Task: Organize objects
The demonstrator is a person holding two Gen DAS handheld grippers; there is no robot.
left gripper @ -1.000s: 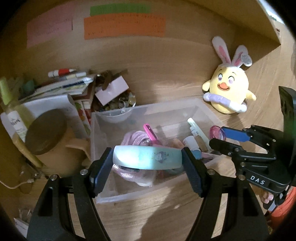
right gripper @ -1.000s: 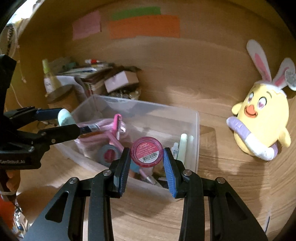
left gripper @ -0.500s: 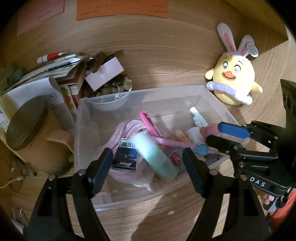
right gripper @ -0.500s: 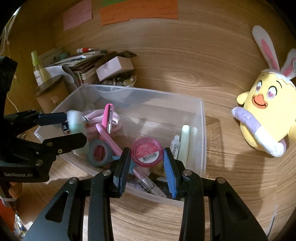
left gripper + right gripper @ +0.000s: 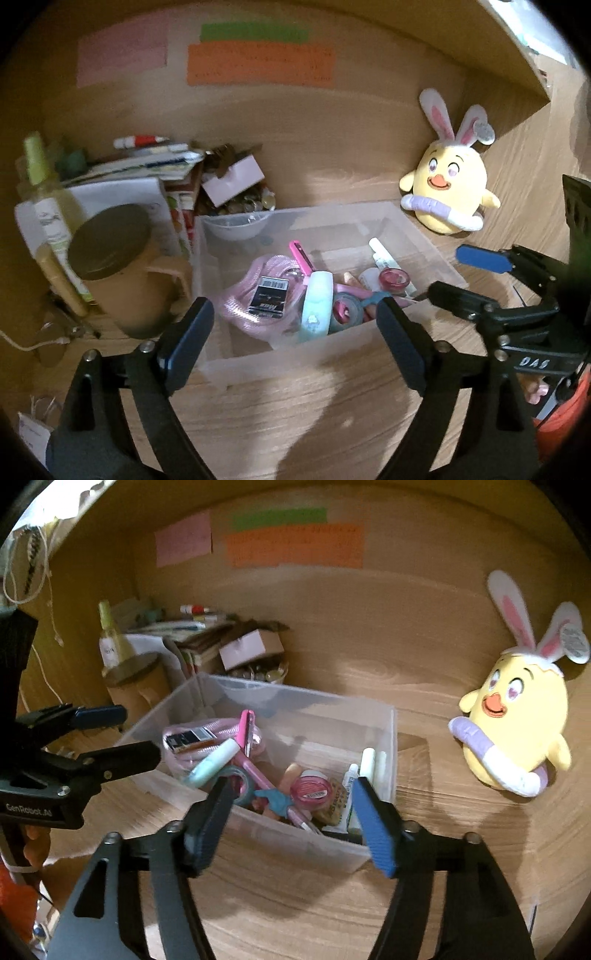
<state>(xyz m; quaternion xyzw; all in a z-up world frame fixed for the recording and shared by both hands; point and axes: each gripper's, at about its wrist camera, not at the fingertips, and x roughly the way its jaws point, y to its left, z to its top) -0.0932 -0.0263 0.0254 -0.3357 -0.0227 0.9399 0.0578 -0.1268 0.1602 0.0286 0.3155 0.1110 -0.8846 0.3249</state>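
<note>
Left gripper [image 5: 295, 325] spread, empty, above clear bin [image 5: 436, 254]; mint tube [image 5: 316, 302] lying inside.
Right gripper [image 5: 291, 812] spread, empty; pink jar [image 5: 309, 791] inside bin. Drop step apparently done; next, probably fetch another loose item.

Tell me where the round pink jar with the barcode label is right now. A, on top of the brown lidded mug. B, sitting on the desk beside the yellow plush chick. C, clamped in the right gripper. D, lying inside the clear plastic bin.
D: the round pink jar lies among the clutter inside the clear plastic bin, and the right gripper stands open and empty.
</note>
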